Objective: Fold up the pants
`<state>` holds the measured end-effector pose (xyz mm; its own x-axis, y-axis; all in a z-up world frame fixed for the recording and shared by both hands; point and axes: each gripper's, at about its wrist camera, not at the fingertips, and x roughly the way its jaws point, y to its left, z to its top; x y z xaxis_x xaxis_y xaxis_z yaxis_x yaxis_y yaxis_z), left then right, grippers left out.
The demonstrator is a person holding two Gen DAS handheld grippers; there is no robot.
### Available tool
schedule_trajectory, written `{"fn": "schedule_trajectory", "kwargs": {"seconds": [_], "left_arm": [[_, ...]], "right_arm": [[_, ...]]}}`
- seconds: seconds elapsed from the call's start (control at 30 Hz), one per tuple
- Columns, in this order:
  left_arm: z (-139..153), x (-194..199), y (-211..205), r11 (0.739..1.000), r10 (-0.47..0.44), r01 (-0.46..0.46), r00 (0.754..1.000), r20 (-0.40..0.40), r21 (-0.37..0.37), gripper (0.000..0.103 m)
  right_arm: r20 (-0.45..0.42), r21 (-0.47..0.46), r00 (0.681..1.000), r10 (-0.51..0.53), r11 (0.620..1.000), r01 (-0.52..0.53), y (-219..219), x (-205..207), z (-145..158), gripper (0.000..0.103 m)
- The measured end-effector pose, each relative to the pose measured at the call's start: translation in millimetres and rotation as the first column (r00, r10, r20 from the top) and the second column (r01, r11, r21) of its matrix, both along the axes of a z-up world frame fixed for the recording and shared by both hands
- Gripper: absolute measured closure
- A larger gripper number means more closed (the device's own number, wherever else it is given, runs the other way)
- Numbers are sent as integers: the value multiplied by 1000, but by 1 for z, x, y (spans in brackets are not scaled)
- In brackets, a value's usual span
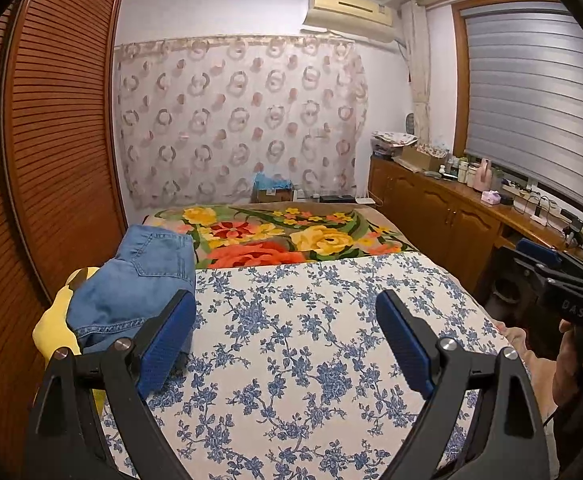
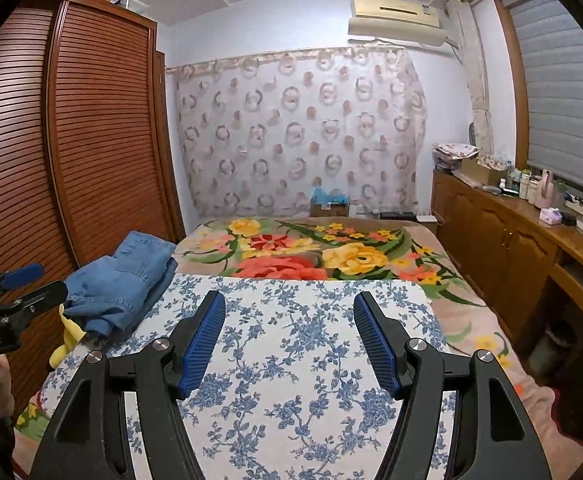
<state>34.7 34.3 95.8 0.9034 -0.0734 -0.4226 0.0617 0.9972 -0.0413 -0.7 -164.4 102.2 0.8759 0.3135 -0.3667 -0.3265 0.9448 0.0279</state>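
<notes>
Nearest, the left tool [image 1: 285,336] and right tool [image 2: 289,338] are both hovering spread and empty over the blue-flowered cloth [image 1: 311,340]. Beyond, at the bed's left edge, the denim pants [image 1: 131,284] are lying bunched, sitting partly on something yellow [image 1: 53,332]. Farther, a rose-patterned blanket [image 1: 275,236] is covering the bed, with the louvred wardrobe [image 1: 51,140] alongside. Risk: dragging the pants could be pulling the yellow item along or tipping both off the edge.

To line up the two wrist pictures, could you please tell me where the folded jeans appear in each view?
Left wrist: folded jeans at centre-left, just beyond the left gripper's left finger, lying over something yellow.
Right wrist: folded jeans at left of middle, by the wardrobe.
Shared landmark: blue-flowered white cloth beside them.
</notes>
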Motion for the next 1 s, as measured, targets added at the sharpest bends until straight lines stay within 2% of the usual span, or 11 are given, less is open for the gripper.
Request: {"fn": "schedule_trajectory", "kwargs": {"seconds": [1.0], "left_arm": [[0, -1, 0, 1000, 1, -1, 1000, 0, 1, 11]], "right_arm": [[-3, -7, 1000, 4, 1000, -4, -7, 10, -3, 34]]}}
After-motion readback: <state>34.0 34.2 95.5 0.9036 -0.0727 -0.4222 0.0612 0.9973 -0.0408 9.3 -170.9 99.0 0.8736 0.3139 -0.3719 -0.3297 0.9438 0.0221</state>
